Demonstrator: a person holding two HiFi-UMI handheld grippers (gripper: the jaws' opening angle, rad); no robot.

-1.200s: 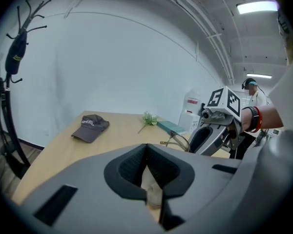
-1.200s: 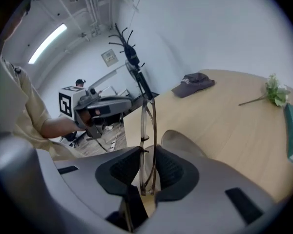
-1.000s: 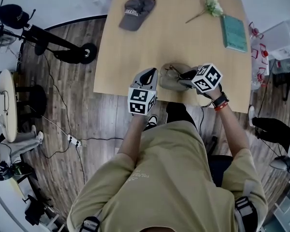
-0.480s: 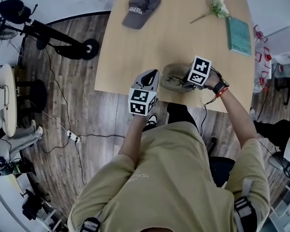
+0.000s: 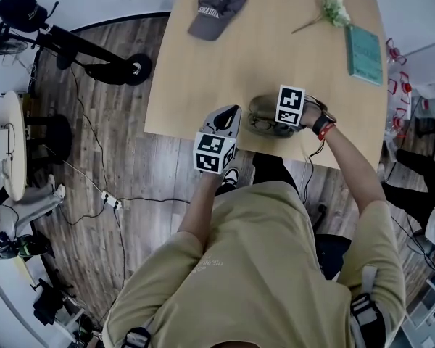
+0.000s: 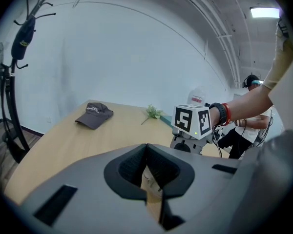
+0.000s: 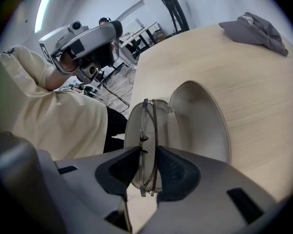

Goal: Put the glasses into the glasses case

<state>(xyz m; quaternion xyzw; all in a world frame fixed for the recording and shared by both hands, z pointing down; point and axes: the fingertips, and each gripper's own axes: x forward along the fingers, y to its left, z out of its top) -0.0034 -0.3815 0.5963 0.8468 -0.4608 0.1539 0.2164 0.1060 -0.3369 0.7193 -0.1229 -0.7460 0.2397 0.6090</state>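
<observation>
My right gripper [image 7: 147,156] is shut on the folded thin-framed glasses [image 7: 147,130], held edge-on between its pads. It points steeply down over the open grey glasses case [image 7: 200,116], and the glasses' far end reaches into the case's pale lining. From the head view the case [image 5: 263,109] lies at the table's near edge, with the right gripper [image 5: 279,124] over its right part. My left gripper [image 5: 230,113] hovers just left of the case at the table edge, jaws shut on nothing. In the left gripper view its jaws [image 6: 147,152] meet and the right gripper's marker cube [image 6: 190,122] is ahead.
A grey cap [image 5: 216,11] lies at the table's far left. A flower sprig [image 5: 332,9] and a green book [image 5: 366,53] sit at the far right. The light wood table [image 5: 203,71] lies between. A black stand [image 5: 80,53] is on the floor at left.
My right gripper has sunk and tipped steeply down, bringing the glasses over and into the open case. The left gripper has stayed put.
</observation>
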